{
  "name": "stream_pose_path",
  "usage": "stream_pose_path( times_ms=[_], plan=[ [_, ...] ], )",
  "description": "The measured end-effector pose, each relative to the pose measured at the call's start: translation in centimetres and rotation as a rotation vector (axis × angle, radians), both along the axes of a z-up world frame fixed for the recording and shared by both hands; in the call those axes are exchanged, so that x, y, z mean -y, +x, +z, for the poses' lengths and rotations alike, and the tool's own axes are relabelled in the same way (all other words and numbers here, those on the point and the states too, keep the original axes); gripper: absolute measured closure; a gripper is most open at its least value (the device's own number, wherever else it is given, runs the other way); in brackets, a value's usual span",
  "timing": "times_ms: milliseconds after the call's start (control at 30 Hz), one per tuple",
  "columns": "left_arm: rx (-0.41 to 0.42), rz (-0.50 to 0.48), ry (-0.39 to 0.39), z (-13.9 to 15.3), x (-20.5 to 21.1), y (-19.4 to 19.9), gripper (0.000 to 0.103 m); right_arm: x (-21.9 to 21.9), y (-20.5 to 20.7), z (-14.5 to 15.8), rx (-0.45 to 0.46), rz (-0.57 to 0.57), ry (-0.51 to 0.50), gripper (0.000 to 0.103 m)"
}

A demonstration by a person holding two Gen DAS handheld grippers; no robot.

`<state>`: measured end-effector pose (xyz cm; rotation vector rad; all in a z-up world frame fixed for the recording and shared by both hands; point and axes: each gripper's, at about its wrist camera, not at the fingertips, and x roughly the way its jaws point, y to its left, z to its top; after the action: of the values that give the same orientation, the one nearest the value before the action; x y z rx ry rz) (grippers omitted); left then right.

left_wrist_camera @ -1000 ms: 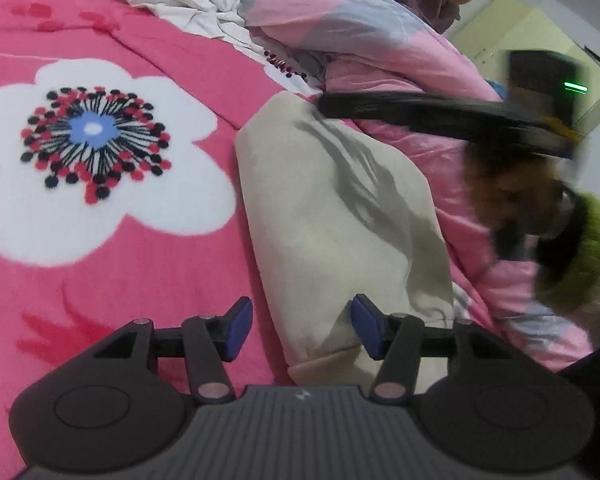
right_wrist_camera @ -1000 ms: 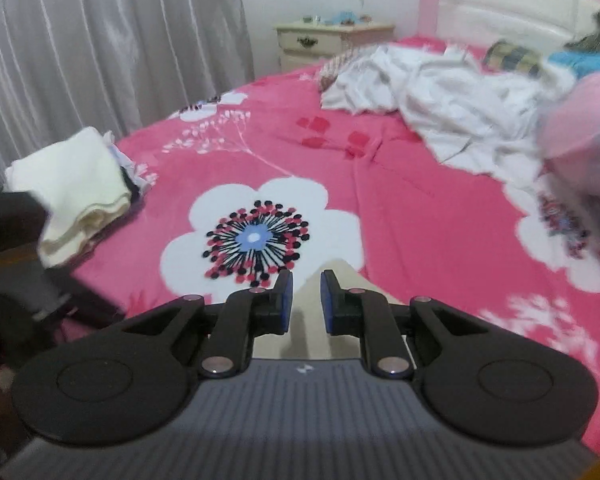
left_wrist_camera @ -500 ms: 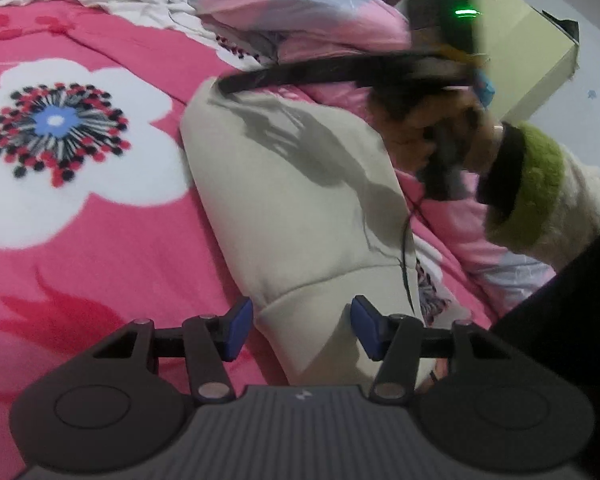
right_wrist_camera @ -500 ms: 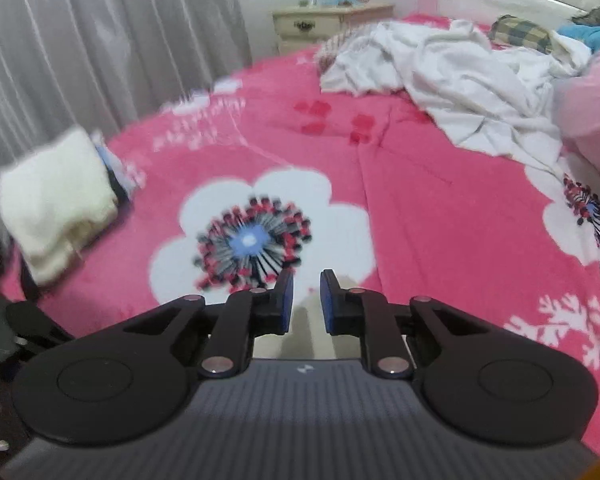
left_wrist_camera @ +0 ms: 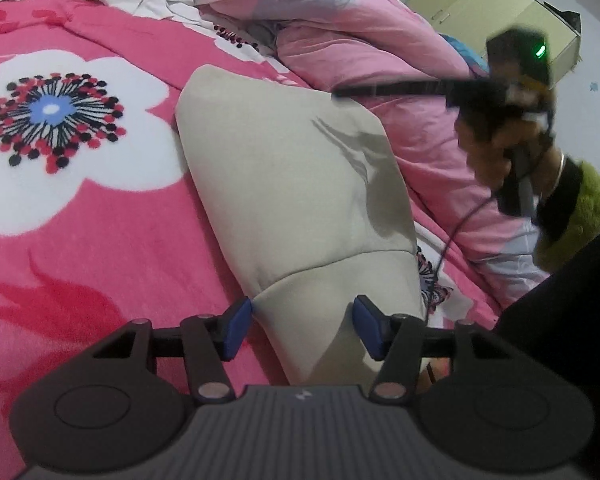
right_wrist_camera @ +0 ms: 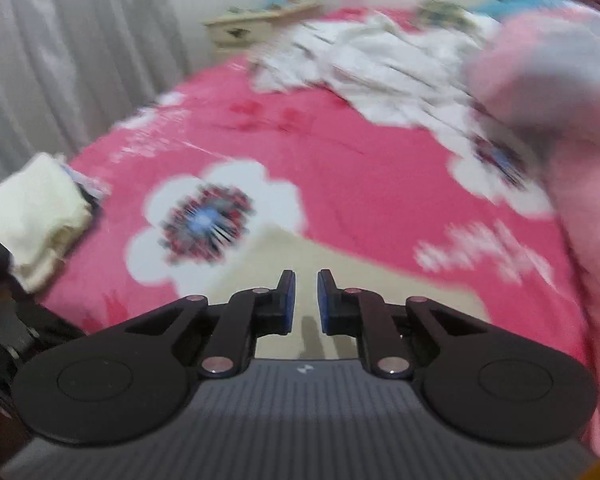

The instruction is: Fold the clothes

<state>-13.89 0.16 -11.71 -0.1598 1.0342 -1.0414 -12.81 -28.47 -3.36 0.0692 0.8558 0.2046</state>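
Observation:
A beige folded garment (left_wrist_camera: 300,184) lies lengthwise on the pink flowered bedspread (left_wrist_camera: 100,264). My left gripper (left_wrist_camera: 303,322) hovers open over the garment's near hem, one blue pad on each side of it without pressing. In the left wrist view my right gripper (left_wrist_camera: 338,94), held by a hand in a green cuff (left_wrist_camera: 580,208), floats blurred above the garment's far right edge. The right wrist view is motion-blurred: my right gripper (right_wrist_camera: 306,296) is shut with nothing between its pads, and the beige garment (right_wrist_camera: 340,256) lies just beneath it.
Crumpled white clothes (right_wrist_camera: 380,68) are heaped at the head of the bed. A pink quilt (left_wrist_camera: 360,40) bulges along the right side. A folded cream stack (right_wrist_camera: 32,216) sits at the bed's left edge by the grey curtain (right_wrist_camera: 60,40). A nightstand (right_wrist_camera: 252,28) stands behind.
The right gripper swept in over the garment's far end, then drew back to the right. Its own view has turned and blurred. The left gripper has barely shifted.

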Motion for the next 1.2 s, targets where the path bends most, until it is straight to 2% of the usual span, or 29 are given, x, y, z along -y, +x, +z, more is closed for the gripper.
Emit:
stream_pose_path(
  times_ms=[67,133,200,300,400,567,667,700,767,800,833,933,1067,1200],
  plan=[
    [0.007,-0.004,0.005,0.1,0.2,-0.1,0.047,1.3,-0.2,-3.1,-0.070,-0.094,-0.037,0.094],
    [0.013,-0.010,0.014,0.1,0.4,-0.2,0.046,2.7,-0.3,-6.3,-0.079,-0.171,0.041,0.095],
    [0.025,-0.012,0.024,0.3,0.5,-0.3,0.046,3.3,-0.4,-6.2,-0.062,-0.214,0.098,0.095],
    [0.025,-0.008,0.032,0.3,0.5,-0.4,0.046,4.0,-1.7,-3.7,0.008,-0.235,0.104,0.094],
    [0.026,-0.007,0.034,0.3,0.6,-0.4,0.046,6.3,-2.8,-2.7,0.045,-0.325,0.132,0.094],
    [0.026,-0.013,0.042,0.4,1.0,-0.2,0.045,9.2,-1.9,-7.0,-0.027,-0.418,0.222,0.094],
    [0.028,-0.006,0.040,0.9,0.5,0.0,0.045,9.8,-3.2,-5.8,0.008,-0.437,0.285,0.091],
    [0.032,0.002,0.033,1.2,0.2,0.1,0.045,10.0,-4.0,-5.2,0.033,-0.445,0.315,0.089],
    [0.033,0.039,-0.004,1.9,-0.6,0.8,0.045,10.8,-5.9,-4.6,0.065,-0.475,0.371,0.072],
    [0.024,0.060,-0.026,2.1,-0.9,1.3,0.045,11.3,-6.6,-4.6,0.061,-0.486,0.399,0.061],
    [0.007,0.079,-0.045,2.2,-1.1,1.9,0.044,11.8,-7.2,-4.8,0.047,-0.490,0.425,0.057],
    [-0.058,0.126,-0.079,2.1,-1.0,4.0,0.044,12.1,-8.1,-5.9,0.012,-0.484,0.498,0.049],
    [-0.091,0.138,-0.035,1.0,0.8,6.3,0.045,12.0,-8.5,-7.7,-0.063,-0.466,0.629,0.041],
    [-0.143,0.133,-0.045,-0.2,1.4,7.0,0.044,11.0,-10.0,-8.3,-0.125,-0.433,0.642,0.034]
  ],
)
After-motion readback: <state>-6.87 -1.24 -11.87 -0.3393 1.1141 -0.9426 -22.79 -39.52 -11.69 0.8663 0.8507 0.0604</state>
